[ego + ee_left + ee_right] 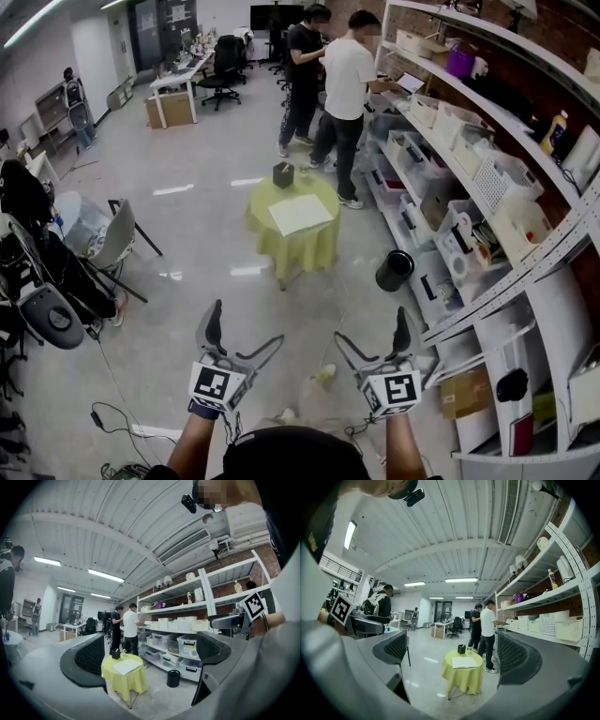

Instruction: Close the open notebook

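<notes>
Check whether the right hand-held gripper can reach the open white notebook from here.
Probably not yet: the right hand-held gripper, open and empty, hangs far short of the open white notebook; open floor lies between.

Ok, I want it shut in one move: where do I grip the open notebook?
Probably one outer page edge of the notebook, approached low from that side: it lies open and flat, so only a thin free edge can be pinched.

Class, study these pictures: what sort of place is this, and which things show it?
Probably a lab or workshop office: long shelves stacked with plastic storage bins, a desk and office chair at the far end.
</notes>
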A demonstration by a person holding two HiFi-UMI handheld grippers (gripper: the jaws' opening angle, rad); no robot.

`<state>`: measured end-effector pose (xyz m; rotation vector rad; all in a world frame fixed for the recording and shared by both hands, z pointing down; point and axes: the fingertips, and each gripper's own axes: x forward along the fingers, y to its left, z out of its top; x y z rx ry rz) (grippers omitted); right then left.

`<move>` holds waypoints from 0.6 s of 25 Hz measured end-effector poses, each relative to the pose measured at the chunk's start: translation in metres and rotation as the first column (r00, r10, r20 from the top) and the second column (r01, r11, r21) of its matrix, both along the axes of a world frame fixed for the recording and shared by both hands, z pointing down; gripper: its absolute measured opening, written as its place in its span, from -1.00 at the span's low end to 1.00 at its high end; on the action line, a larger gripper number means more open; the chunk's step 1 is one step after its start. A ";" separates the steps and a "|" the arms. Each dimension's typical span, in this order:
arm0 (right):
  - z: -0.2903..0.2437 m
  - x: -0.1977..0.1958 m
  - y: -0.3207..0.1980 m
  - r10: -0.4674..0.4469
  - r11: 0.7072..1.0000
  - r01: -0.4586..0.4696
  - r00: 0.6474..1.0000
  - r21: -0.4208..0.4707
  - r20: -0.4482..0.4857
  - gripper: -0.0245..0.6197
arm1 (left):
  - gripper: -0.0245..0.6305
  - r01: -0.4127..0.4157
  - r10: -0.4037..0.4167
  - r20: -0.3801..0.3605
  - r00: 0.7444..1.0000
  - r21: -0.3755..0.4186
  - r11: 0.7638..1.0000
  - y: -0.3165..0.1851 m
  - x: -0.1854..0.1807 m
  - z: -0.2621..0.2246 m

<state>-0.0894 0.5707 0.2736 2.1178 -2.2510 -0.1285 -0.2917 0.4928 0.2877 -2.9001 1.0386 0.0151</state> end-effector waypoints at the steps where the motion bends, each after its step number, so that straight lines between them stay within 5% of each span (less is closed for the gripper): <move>1: 0.000 0.000 -0.001 0.000 1.000 0.000 1.000 0.000 0.000 0.85 | 0.86 0.001 -0.001 0.002 1.000 -0.003 1.000 -0.001 0.000 0.001; 15: 0.020 0.028 -0.048 -0.005 0.998 0.006 1.000 -0.069 0.017 0.84 | 0.85 -0.012 0.013 0.070 0.997 -0.019 1.000 -0.042 0.033 0.017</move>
